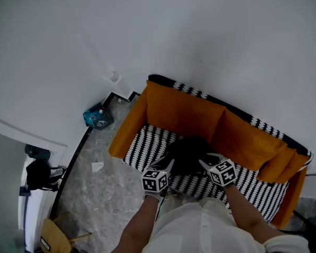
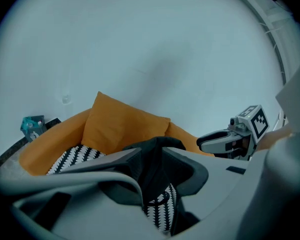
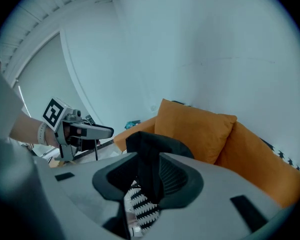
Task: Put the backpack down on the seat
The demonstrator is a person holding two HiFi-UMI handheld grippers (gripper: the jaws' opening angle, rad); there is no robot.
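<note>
The black backpack (image 1: 188, 151) hangs between the two grippers above the striped seat (image 1: 141, 147) of a sofa, just in front of its orange cushions (image 1: 181, 112). Whether its bottom already touches the seat cannot be told from above. The left gripper (image 2: 151, 158) pinches a fold of the dark fabric near the top of the bag. The right gripper (image 3: 149, 160) is clamped on a similar band of cloth that stands up between its pads and droops over them. The bag looks soft and limp: its fabric creases and sags wherever it is not held, so it will likely slump and spread once the seat takes its weight rather than stand by itself. Its weight looks moderate at most, since two small pinches carry it. The cloth seems matte and not slippery, and nothing about it looks fragile. The top edge or the straps look like the best place to hold it, one grip at each side as here, which keeps the body hanging straight and stops it from swinging or folding.
</note>
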